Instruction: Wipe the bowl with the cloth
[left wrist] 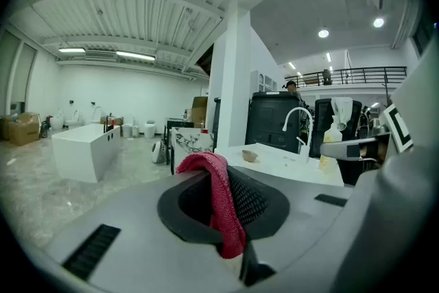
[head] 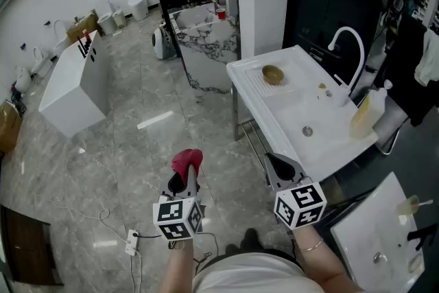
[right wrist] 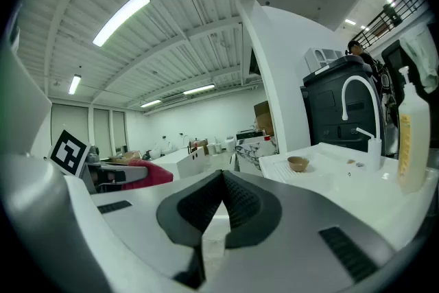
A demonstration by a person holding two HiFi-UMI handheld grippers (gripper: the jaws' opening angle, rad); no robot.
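A small tan bowl [head: 273,74] stands on the ribbed drainer of the white sink unit [head: 274,113], far ahead of both grippers; it also shows as the bowl [left wrist: 250,156] and the bowl [right wrist: 298,163] in the gripper views. My left gripper [head: 187,168] is shut on a red cloth [head: 187,161], which drapes over the jaws as the cloth [left wrist: 221,199]. My right gripper [head: 281,165] is shut and holds nothing, near the sink unit's front corner. In the right gripper view its jaws [right wrist: 221,192] meet with no gap.
A white curved faucet [head: 348,51] and a yellowish bottle [head: 363,114] stand at the sink's far side. A white bathtub [head: 72,86] sits on the grey floor to the left. A marble-patterned counter [head: 206,44] is behind. Cables and a power strip [head: 132,241] lie by my feet.
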